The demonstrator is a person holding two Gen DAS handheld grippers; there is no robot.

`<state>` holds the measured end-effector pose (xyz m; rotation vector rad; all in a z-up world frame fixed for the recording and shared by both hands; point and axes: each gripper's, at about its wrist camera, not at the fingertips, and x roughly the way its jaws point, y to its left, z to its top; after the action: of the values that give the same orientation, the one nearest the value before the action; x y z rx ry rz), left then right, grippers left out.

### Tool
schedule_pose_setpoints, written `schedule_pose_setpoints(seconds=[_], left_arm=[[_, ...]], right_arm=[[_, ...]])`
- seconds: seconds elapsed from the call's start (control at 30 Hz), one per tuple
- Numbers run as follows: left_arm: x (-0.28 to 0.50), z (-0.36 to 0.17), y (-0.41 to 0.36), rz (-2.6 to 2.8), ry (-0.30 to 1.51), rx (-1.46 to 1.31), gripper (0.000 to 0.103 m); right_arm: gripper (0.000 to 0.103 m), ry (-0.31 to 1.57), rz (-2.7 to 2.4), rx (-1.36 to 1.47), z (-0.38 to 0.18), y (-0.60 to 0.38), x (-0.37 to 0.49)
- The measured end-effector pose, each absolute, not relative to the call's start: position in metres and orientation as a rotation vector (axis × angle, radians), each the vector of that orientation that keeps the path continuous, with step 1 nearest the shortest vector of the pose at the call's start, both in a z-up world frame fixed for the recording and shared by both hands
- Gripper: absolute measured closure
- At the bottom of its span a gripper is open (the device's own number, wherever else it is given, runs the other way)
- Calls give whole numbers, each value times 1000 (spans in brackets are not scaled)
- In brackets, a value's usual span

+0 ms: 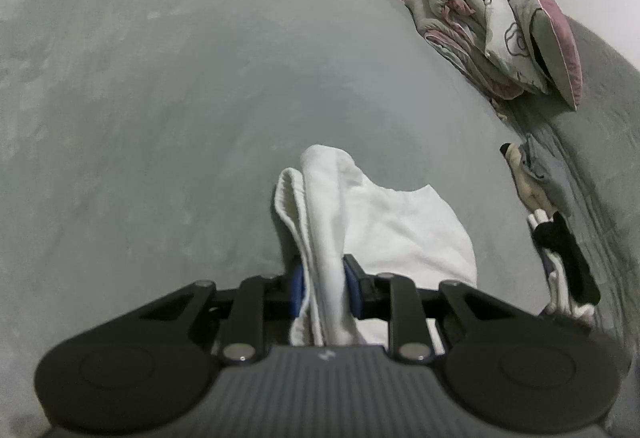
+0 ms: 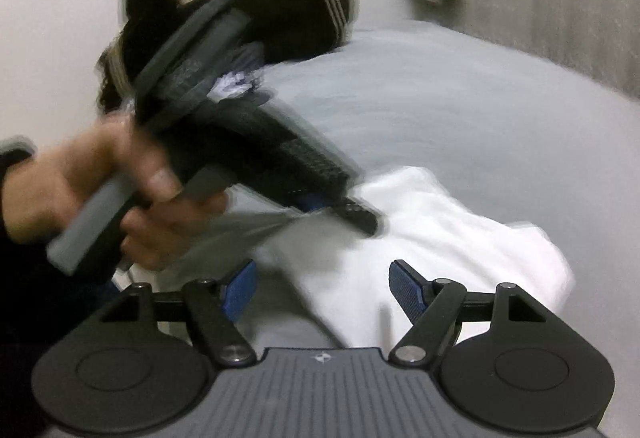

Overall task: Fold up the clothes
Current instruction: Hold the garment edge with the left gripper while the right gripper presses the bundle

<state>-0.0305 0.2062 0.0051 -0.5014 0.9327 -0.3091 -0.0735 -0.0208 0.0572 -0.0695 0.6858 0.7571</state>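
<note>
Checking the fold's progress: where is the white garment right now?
The white garment lies low-centre on the grey bedspread, a bunched fold pinched in the left claw.

The left wrist view looks forward and down along its own fingers, close over the white cloth [image 1: 384, 222] on the grey bed [image 1: 160, 118]; beyond, it faces the pillows [image 1: 520, 34] at the far right. The right wrist view, blurred, also tilts down over the bed [image 2: 440, 110], toward a pale wall [image 2: 60, 18]; it sees the left gripper [image 2: 336, 208] from the side, held in a hand [image 2: 80, 182]. Both views share the cloth [image 2: 460, 234] and the bed.
</note>
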Motion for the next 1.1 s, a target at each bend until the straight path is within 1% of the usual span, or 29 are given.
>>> schedule_pose_setpoints(seconds=[0.07,0.13,0.2,0.33,0.43,0.53,0.6,0.63,1.07,1.1], left_arm=[[-32,7,206,-308,926,-479,82],[-34,7,206,-305,921,-464,82],[-35,8,206,-301,919,-460,82],[-37,10,204,-294,913,-435,82],[-38,11,202,-289,908,-413,82],[-40,12,200,-285,905,-383,81],[-40,14,198,-281,907,-362,81],[-41,14,197,-279,907,-352,81],[-44,21,192,-268,898,-292,80],[-44,21,191,-267,898,-289,80]], right_arm=[[29,730,714,79,63,-56,-57],[29,797,634,321,53,-94,-33],[29,844,561,446,40,-119,-22],[30,890,514,467,24,-127,-13],[33,886,508,436,20,-120,-15],[45,864,499,409,15,-115,-14],[55,847,493,390,13,-113,-16],[57,839,489,380,11,-111,-17],[57,772,476,353,5,-97,-21],[58,769,472,346,5,-96,-22]])
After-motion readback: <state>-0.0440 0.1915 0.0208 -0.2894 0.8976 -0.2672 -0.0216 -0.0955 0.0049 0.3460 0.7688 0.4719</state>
